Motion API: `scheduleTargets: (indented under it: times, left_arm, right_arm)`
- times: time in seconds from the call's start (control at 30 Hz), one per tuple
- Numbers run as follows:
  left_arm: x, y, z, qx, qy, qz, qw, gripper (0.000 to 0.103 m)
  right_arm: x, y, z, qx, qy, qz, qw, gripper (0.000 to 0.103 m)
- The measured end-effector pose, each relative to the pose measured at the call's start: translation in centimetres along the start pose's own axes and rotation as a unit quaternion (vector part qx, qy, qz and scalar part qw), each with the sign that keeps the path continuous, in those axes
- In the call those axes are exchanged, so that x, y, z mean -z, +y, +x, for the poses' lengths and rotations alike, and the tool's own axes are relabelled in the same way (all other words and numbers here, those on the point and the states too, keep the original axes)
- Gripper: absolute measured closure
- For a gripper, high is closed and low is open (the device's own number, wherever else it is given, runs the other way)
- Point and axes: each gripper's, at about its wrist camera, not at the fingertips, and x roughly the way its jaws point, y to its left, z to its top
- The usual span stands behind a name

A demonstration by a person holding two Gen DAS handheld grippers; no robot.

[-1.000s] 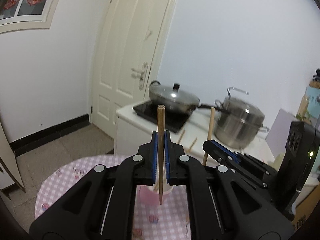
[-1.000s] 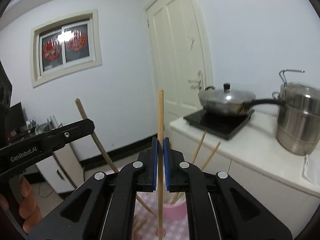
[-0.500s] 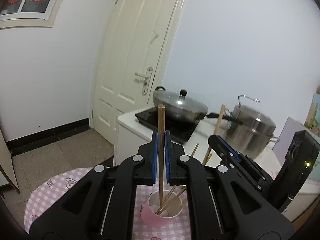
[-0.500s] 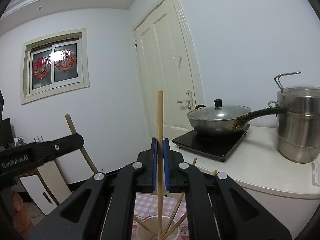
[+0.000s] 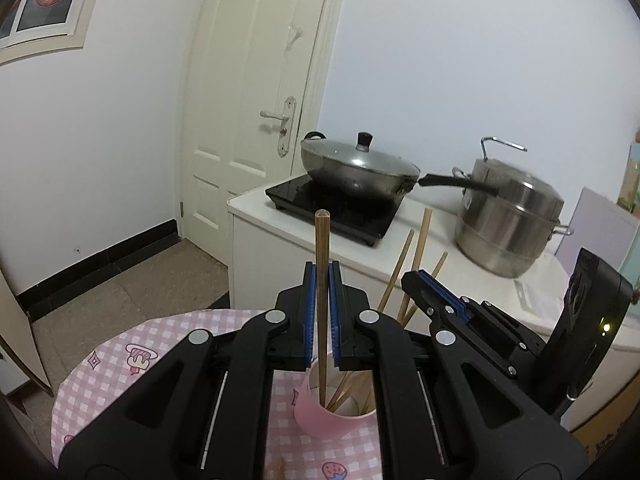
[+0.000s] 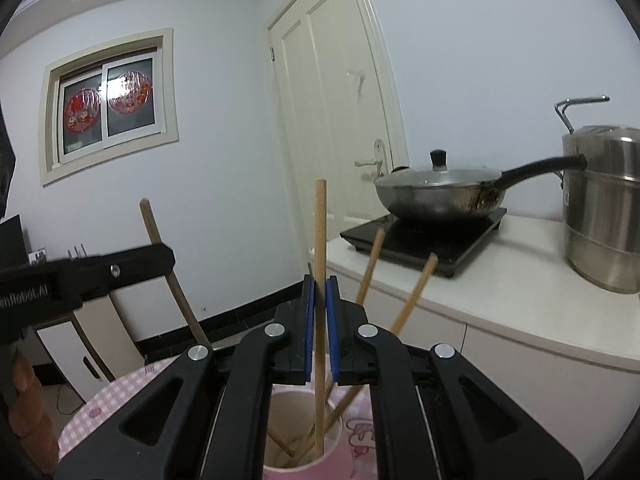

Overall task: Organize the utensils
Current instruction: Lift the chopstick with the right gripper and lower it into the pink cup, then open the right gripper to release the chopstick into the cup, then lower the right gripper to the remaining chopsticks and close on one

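A wooden chopstick [image 5: 321,280] is clamped upright between the blue pads of the left gripper [image 5: 321,312]; its square top stands well above the jaws and its lower end is seen inside the mouth of the pink cup [image 5: 320,420] directly below and just ahead of the jaws. A second chopstick [image 6: 319,280] is clamped in the same upright way by the right gripper [image 6: 319,320], with its lower end reaching down into the same cup [image 6: 320,462] beneath the jaws. Whether either tip touches the cup's bottom cannot be told.

Several loose chopsticks [image 5: 396,276] are already leaned in the cup, fanning up and to the right of the left gripper's jaws; from the right wrist view they [image 6: 412,296] are seen slanting up to the right of the jaws.

The cup is stood on a round table covered by a pink checked cloth [image 5: 120,364], below both grippers. The right gripper is seen from the left wrist view just to the right of the left jaws, and the left gripper [image 6: 88,272] is seen to the left of the right jaws, with fingers of a hand [image 6: 28,400] at the lower left.

Beyond the jaws, a lidded wok [image 5: 356,168] is set on a black induction hob [image 5: 332,208] on a white counter [image 5: 256,204], with a steel steamer pot [image 5: 508,224] to the right. A cream door [image 5: 256,100] is seen behind, left of the counter.
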Motion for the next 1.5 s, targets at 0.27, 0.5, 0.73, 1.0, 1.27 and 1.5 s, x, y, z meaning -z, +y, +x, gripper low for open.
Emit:
scheduleTargets:
  times: [0.27, 0.5, 0.73, 1.0, 1.27, 1.5]
  left_arm:
    - [1.1, 0.3, 0.9, -0.015, 0.021, 0.014, 0.9996, 0.096]
    - [1.1, 0.6, 1.0, -0.012, 0.039, 0.011, 0.9991, 0.096]
    - [1.3, 0.3, 1.0, -0.009, 0.065, 0.016, 0.9977, 0.095]
    - [1.1, 0.0, -1.6, -0.023, 0.038, 0.022, 0.9988, 0.03]
    - [2.1, 0.8, -4.4, -0.049, 0.053, 0.034, 0.9968, 0.03]
    - [5.0, 2.8, -6.9, -0.071, 0.093, 0.05, 0.9919, 0.03]
  right_arm:
    - [1.7, -0.4, 0.1, 0.0, 0.022, 0.002, 1.0, 0.098]
    - [2.0, -1.0, 0.0, -0.001, 0.031, 0.012, 0.999, 0.098]
    - [1.7, -0.9, -0.7, 0.001, 0.041, 0.016, 0.999, 0.097]
    - [1.4, -1.0, -2.4, 0.002, 0.054, 0.019, 0.998, 0.082]
    - [1.2, 0.2, -4.8, -0.005, 0.07, 0.016, 0.997, 0.075]
    - [2.6, 3.4, -5.9, -0.033, 0.125, -0.011, 0.992, 0.072]
